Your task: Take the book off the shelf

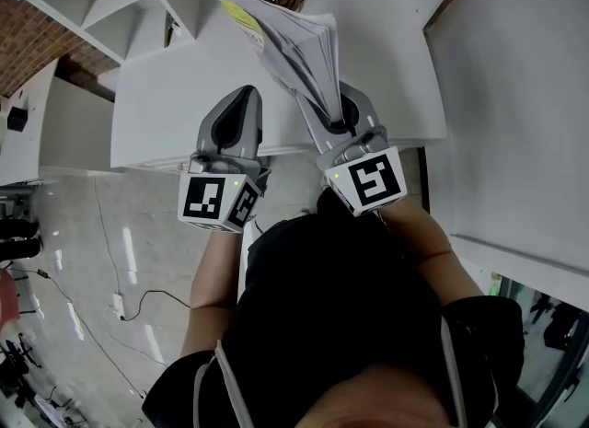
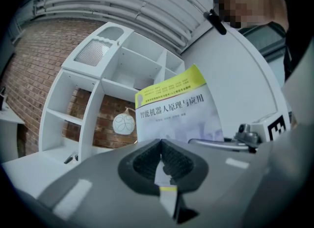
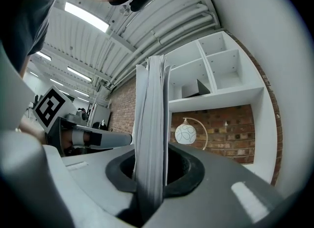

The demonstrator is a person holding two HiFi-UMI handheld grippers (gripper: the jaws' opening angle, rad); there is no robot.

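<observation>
While off shelf [image 3: 216,75], book [image 3: 151,119] within right gripper [image 3: 153,170].

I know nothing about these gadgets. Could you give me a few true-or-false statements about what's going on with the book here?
1. The right gripper holds the book. True.
2. The left gripper has its jaws wide open. False: they are together, with nothing held.
3. The book stands on the shelf. False: it is off the shelf, in the right gripper, over the table.
4. The book's cover has a yellow band on top. True.
5. A round lamp shows in front of the brick wall. True.
</observation>
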